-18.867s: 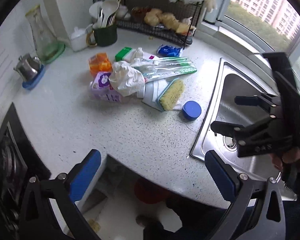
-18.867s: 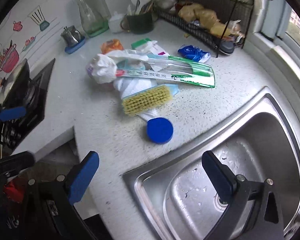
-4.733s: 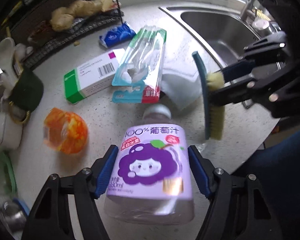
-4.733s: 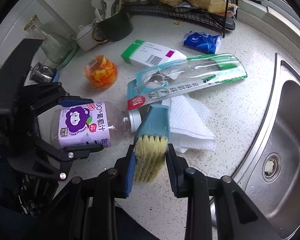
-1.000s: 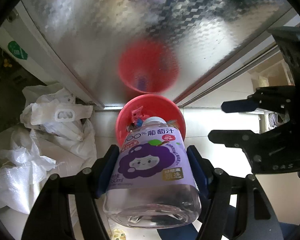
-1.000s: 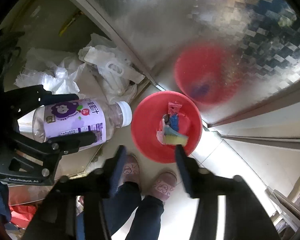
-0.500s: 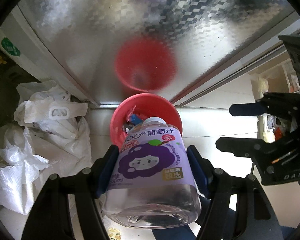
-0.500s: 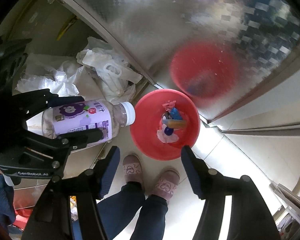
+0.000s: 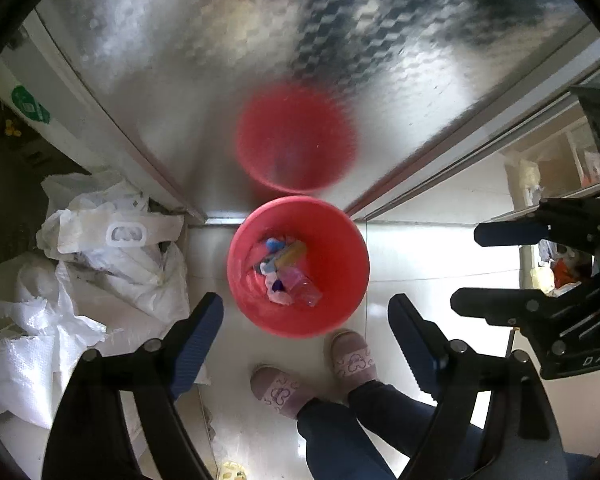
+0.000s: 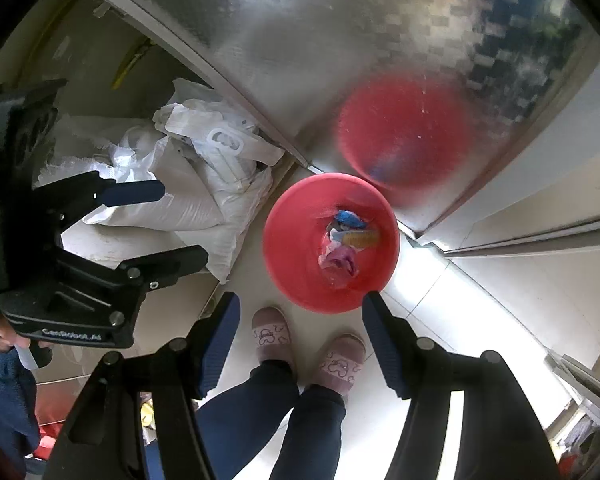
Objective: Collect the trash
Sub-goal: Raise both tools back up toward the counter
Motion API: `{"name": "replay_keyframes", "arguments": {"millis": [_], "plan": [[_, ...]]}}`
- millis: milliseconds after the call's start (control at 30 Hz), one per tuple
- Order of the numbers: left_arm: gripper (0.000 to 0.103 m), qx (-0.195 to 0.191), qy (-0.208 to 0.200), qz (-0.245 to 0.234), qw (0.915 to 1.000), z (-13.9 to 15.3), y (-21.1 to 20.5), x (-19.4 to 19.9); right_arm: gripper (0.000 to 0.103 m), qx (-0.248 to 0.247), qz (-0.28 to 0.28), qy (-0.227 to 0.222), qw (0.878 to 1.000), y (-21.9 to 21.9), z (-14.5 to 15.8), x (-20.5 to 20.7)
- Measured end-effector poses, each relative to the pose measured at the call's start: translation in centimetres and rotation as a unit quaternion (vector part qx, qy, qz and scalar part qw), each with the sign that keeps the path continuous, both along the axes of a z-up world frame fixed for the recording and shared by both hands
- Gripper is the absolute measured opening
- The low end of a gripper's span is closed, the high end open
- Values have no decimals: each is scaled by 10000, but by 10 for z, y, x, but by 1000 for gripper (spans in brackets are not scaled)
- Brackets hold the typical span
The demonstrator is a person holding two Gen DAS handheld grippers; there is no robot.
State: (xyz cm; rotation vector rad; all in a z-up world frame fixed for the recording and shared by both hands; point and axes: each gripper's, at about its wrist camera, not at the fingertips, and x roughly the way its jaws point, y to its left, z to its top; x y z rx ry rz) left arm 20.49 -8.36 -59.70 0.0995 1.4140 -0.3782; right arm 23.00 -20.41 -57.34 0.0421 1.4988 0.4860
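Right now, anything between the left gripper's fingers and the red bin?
Nothing: in the left wrist view, the open left gripper is empty and only bare pale floor shows before the red bin.

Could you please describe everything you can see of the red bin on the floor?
The red bin is a round, open-topped tub that looks like smooth plastic, standing upright on the pale floor against a shiny metal panel that mirrors it as a red blur. Inside lies a small heap of trash: a yellow-bristled brush, a purple-labelled bottle and small scraps. White sacks lie beside it, and the person's slippers stand just in front.
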Motion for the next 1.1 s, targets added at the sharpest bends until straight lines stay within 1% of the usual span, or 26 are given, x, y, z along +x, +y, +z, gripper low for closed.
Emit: {"name": "replay_keyframes", "arguments": {"millis": [167,233,333,433,467,533,567,633,667,767,800,833,900,933,1000,1100], "plan": [[86,124,-86,-17,9999,22,0,-4,61,-47,84,-79,9999,2,18,-5],[88,196,-156,129,9996,39,4,-7,61,-45,85,-103,9999,3,32,-7],[91,174,-154,281,9993,63,10,-14,61,-36,87,-233,9997,6,58,-11],[93,244,-239,385,9987,101,16,-24,61,-18,97,-346,9994,9,86,-15],[95,236,-258,398,9986,114,18,-28,61,0,100,-372,9993,10,95,-17],[103,209,-312,429,9984,137,21,-34,61,105,144,-445,9989,13,119,-22],[103,207,-392,456,9980,156,23,-38,61,117,185,-508,9985,15,132,-24],[103,199,-532,518,9970,187,28,-43,61,115,270,-660,9974,18,156,-27],[103,183,-583,546,9966,197,29,-45,61,126,296,-731,9968,18,171,-29],[103,178,-746,676,9948,250,34,-52,61,171,272,-915,9953,18,213,-33],[103,190,-831,703,9939,266,36,-54,61,183,262,-1007,9944,17,232,-35],[103,200,-877,724,9933,277,36,-56,61,200,246,-1065,9938,17,244,-36],[103,233,-1039,790,9912,313,36,-62,61,251,202,-1176,9925,16,269,-39],[103,236,-1085,800,9906,322,35,-64,61,263,178,-1229,9919,16,282,-41],[103,158,-1215,832,9890,352,34,-69,61,309,151,-1339,9904,16,304,-45],[103,156,-1337,782,9878,381,27,-72,61,304,123,-1530,9877,16,326,-47]]}}
